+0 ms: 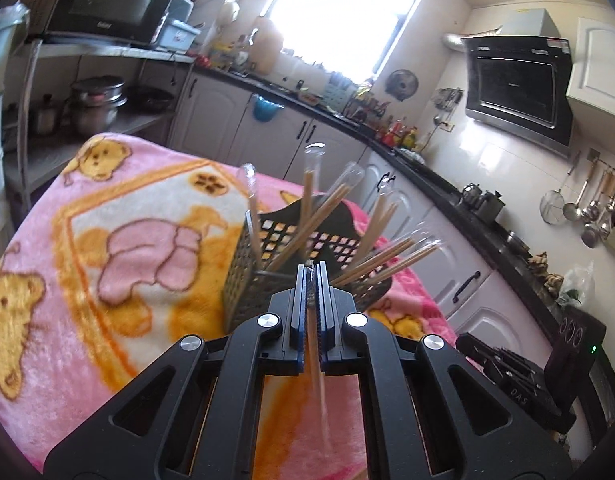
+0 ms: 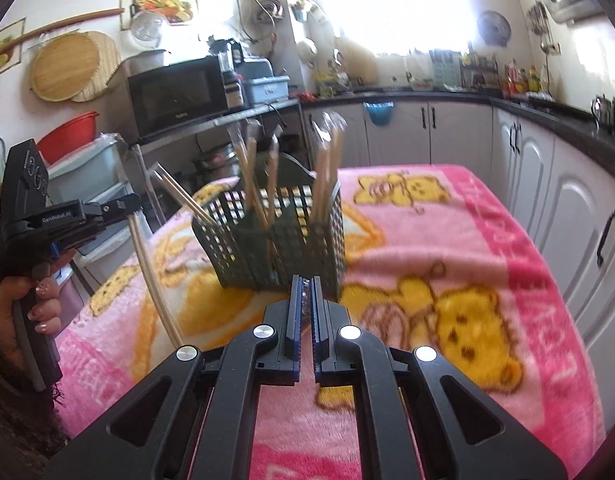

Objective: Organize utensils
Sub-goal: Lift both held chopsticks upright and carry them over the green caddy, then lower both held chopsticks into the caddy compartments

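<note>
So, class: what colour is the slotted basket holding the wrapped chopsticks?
Dark green, nearly black: the basket shows best in the right wrist view.

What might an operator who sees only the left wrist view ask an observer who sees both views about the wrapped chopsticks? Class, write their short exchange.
Operator: The left hand-held gripper is shut on wrapped chopsticks. How do they hang below it?
Observer: In the right wrist view they slope down toward the pink blanket, beside the basket and not in it. Their lower end is hidden behind the right hand-held gripper.
Operator: What carries the left one?
Observer: A hand wrapped around its handle, at the table's left edge.
</note>
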`<state>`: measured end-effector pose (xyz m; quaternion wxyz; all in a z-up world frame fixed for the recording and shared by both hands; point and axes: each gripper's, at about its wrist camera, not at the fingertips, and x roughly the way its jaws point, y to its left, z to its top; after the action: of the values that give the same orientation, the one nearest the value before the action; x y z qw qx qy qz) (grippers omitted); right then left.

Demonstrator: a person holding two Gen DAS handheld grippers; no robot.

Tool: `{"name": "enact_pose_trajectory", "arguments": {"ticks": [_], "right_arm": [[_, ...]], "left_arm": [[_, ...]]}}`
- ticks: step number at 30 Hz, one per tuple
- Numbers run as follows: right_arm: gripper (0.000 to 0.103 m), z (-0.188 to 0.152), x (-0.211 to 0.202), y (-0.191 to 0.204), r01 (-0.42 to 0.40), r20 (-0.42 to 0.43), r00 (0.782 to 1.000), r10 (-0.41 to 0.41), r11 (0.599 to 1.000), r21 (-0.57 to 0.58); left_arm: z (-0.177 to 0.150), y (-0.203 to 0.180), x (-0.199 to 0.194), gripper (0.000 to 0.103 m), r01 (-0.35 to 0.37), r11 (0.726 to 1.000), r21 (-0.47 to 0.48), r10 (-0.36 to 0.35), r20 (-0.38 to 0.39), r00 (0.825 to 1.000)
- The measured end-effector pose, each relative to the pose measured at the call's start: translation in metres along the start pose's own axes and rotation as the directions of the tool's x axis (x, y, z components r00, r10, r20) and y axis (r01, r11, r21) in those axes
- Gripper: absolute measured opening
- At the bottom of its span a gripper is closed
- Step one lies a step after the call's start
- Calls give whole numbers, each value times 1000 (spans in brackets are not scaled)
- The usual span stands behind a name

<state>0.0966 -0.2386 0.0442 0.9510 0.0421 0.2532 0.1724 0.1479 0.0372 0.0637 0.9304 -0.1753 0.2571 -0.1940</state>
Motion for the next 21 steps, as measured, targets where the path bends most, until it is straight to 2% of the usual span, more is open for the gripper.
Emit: {"name": "enact_pose_trajectory", "arguments": {"ticks": [21], "right_arm": [[4,59,-23,29,-44,165,985,56,996,-77]], "left_arm": [[39,-29,-14,2,86,995,57,-90,77,993]]}}
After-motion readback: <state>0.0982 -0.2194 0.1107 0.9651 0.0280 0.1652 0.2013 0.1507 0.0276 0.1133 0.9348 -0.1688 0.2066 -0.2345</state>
